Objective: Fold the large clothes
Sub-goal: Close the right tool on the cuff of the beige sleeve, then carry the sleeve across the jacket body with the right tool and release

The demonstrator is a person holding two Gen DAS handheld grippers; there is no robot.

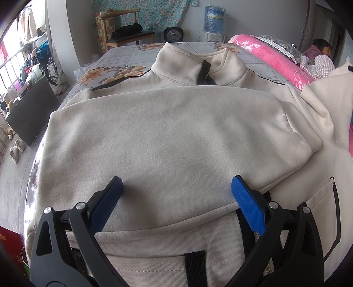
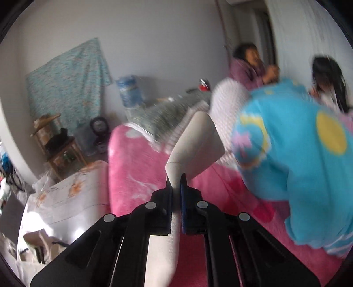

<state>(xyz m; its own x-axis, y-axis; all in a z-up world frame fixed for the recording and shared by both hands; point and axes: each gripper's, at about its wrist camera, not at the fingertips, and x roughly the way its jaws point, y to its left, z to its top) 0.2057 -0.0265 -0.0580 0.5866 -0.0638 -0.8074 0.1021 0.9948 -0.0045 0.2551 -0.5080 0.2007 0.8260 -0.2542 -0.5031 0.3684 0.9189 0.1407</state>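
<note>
The cream jacket (image 1: 167, 136) is spread front-up on the bed (image 1: 123, 55), collar at the far end, with one sleeve (image 1: 220, 114) already laid across the chest. The right gripper (image 2: 176, 176) is clamped on the other sleeve's cuff (image 2: 196, 141) and holds it up in the air, while the left gripper (image 1: 176, 189) sits wide open over the near hem, gripping nothing. If it were me, I'd carry that cuff over in a low arc and lay it flat, pinning the body with the left so it doesn't slide. A pink blanket (image 1: 275, 59) is bunched on the right, with a chair (image 1: 123, 28) and water jug (image 1: 214, 19) by the far wall.
</note>
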